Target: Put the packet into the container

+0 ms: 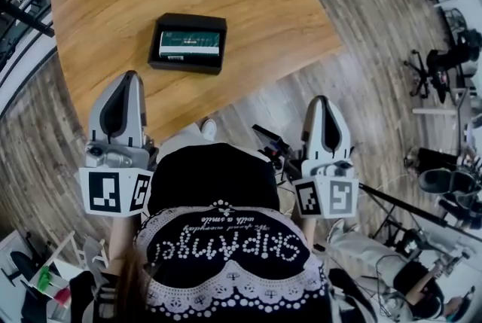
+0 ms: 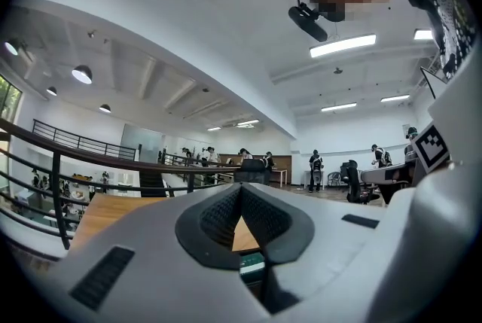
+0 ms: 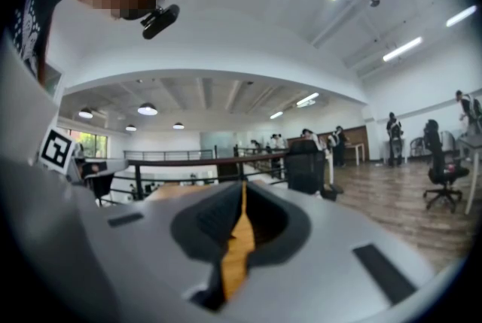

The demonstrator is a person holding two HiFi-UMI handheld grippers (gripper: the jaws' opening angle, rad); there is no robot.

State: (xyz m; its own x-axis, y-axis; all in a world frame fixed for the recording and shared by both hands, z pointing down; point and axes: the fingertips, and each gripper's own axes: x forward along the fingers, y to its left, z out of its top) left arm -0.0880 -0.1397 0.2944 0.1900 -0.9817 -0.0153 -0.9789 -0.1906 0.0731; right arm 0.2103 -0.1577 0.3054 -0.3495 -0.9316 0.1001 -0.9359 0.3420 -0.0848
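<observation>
A green and white packet (image 1: 189,44) lies flat inside a black rectangular container (image 1: 160,60) on the wooden table (image 1: 248,5). My left gripper (image 1: 131,77) hovers over the table's near edge, a short way in front of the container, shut and empty. My right gripper (image 1: 320,100) hangs off the table's right corner above the floor, also shut with nothing in it. In the left gripper view the jaws meet at the tips (image 2: 241,189), and a sliver of green packet (image 2: 252,263) shows through the gap below. In the right gripper view, the shut jaws (image 3: 242,190) leave a thin slit showing wood.
The table's angled front edge (image 1: 248,92) runs between the two grippers. Office chairs (image 1: 440,62) and a tripod leg (image 1: 407,206) stand on the plank floor to the right. A railing (image 2: 45,156) and distant people (image 2: 316,163) show in the gripper views.
</observation>
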